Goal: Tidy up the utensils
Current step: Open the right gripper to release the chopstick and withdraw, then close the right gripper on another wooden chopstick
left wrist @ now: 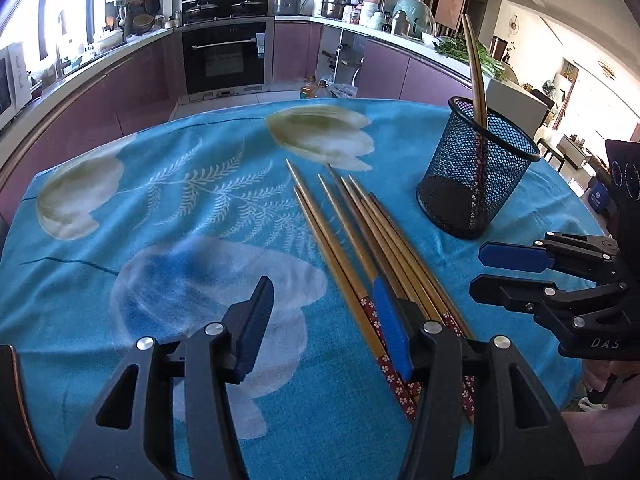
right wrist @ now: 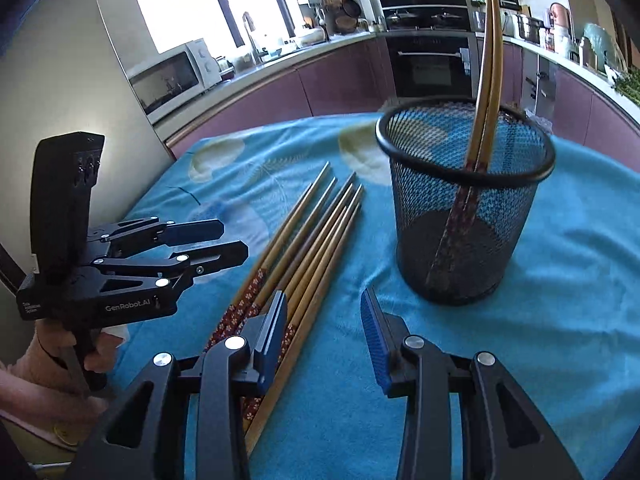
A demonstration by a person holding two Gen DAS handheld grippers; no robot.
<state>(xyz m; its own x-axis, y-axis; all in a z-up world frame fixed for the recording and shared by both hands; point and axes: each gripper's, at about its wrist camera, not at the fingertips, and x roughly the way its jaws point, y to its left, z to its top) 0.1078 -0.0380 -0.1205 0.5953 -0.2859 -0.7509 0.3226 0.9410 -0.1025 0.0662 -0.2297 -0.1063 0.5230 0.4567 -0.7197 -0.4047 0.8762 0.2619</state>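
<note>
Several wooden chopsticks [left wrist: 360, 232] [right wrist: 312, 240] with red flowered handles lie side by side on the blue cloth. A black mesh cup [left wrist: 476, 188] [right wrist: 464, 216] stands upright to their right and holds a pair of chopsticks [left wrist: 476, 72] [right wrist: 490, 60] leaning on its rim. My left gripper [left wrist: 324, 324] [right wrist: 228, 240] is open low over the handle ends, its right finger above the bundle, with two chopsticks under the gap. My right gripper [right wrist: 325, 336] [left wrist: 492, 272] is open too, its left finger over the bundle's right side, nothing pressed between its pads.
The round table wears a blue cloth [left wrist: 180, 208] with white flower prints. Its far edge drops toward purple kitchen cabinets and an oven [left wrist: 224, 56]. A microwave [right wrist: 168, 76] sits on the counter at left. A person's hand [right wrist: 92, 352] grips the left tool's handle.
</note>
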